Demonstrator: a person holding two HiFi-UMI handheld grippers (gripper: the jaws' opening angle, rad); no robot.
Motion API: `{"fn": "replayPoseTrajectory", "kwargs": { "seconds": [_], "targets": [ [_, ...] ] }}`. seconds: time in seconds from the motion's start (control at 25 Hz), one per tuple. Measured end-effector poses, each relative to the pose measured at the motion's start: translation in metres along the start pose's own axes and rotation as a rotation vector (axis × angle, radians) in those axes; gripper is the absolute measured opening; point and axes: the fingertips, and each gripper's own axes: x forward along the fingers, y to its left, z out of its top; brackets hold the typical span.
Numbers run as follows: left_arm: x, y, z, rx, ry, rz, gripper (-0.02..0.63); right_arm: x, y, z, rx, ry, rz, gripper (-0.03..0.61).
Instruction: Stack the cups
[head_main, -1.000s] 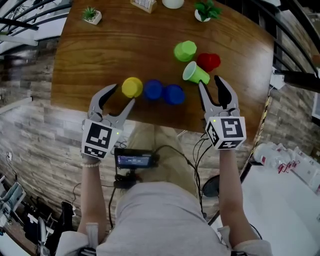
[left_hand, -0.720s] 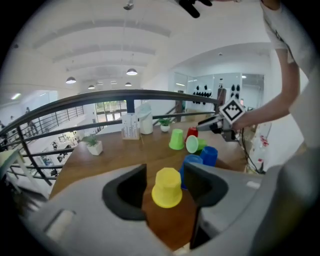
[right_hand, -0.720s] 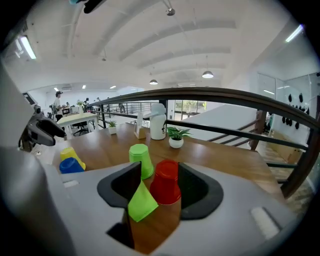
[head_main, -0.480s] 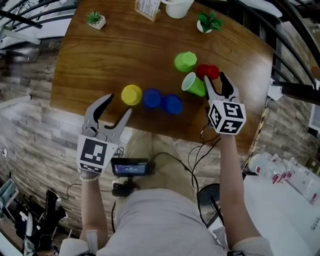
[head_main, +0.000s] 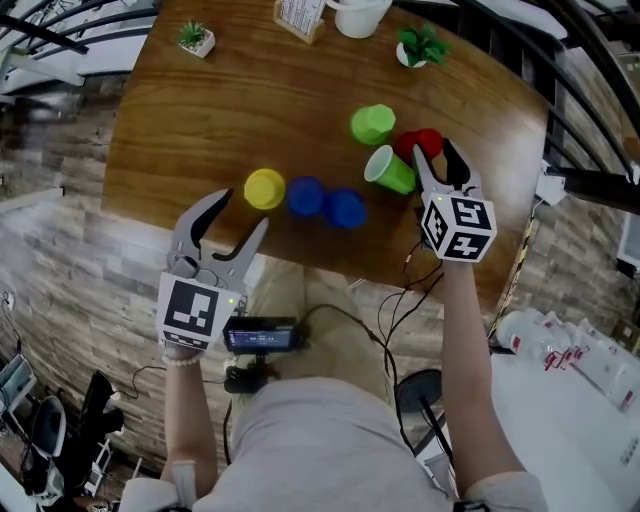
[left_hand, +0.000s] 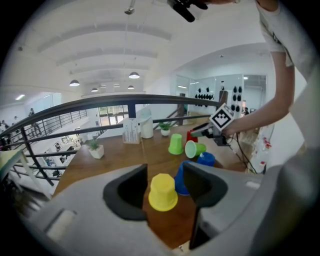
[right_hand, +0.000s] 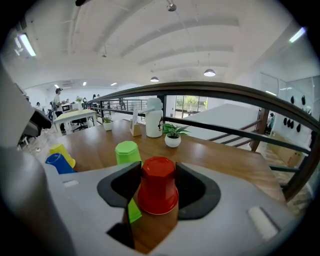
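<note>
Red cup (right_hand: 157, 187) stands upside down on the wooden surface (head_main: 220, 110), between the jaws of the right gripper (head_main: 434, 150), which have just been opening and don't clamp it. The yellow cup (head_main: 264, 188), blue cups (head_main: 305, 196) and green cups (head_main: 372, 123) all sit separate, so no stacking is done yet. The left gripper (head_main: 243, 210) hangs open, short of the yellow cup.

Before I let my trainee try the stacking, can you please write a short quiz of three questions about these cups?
1. Which cup stands between the right tongs? A) yellow plastic cup B) red plastic cup C) white jug
2. True or false: one green plastic cup lies on its side.
3. How many blue plastic cups are on the wooden table?
Key: 1 B; the jaws have just been opening, with the cup between them. 2 true. 3 two.
</note>
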Motion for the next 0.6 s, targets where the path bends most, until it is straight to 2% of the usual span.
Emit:
{"fn": "replayPoseTrajectory", "kwargs": {
  "seconds": [0.28,0.6],
  "targets": [
    [0.004,0.001,0.007,0.031,0.003,-0.006,0.218,-0.027,0.012,0.041,-0.040,-0.076,-0.009,0.215],
    [0.012,-0.005,0.020,0.077,-0.009,-0.055,0.218,-0.068,0.071,0.069,-0.075,-0.142,0.089,0.215]
  ]
}}
